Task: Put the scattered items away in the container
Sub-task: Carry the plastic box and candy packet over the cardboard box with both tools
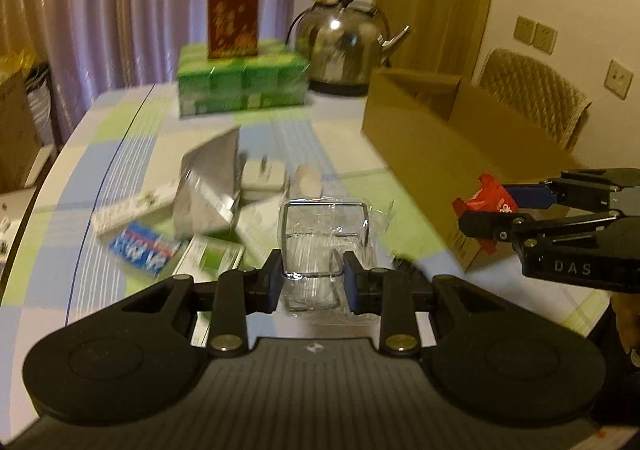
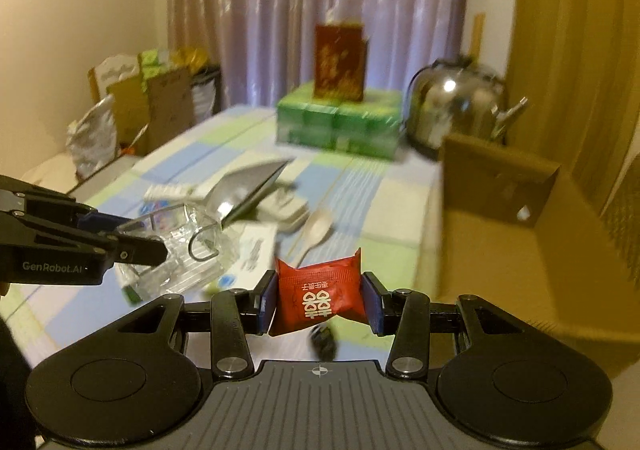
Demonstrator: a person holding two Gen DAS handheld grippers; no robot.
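Note:
My left gripper point(image 1: 313, 282) is shut on a clear plastic case point(image 1: 320, 238) with a wire rim, held over the table's near part. It shows at the left of the right wrist view too, left gripper point(image 2: 136, 236) and clear case point(image 2: 184, 250). My right gripper point(image 2: 320, 306) is shut on a red snack packet point(image 2: 320, 294) beside the open cardboard box point(image 2: 520, 242). From the left wrist, the right gripper point(image 1: 490, 209) holds the red packet point(image 1: 478, 199) against the box's point(image 1: 440, 137) near wall. A silver pouch point(image 1: 210, 185), a blue toothpaste box point(image 1: 144, 250), small cartons and a spoon point(image 2: 316, 230) lie scattered.
A steel kettle point(image 1: 344, 45), a green tissue pack point(image 1: 240, 85) and a red bag point(image 1: 232, 17) stand at the table's point(image 1: 100, 121) far end. A quilted chair point(image 1: 536, 101) is behind the box. Boxes and bags point(image 2: 140, 109) are stacked left of the table.

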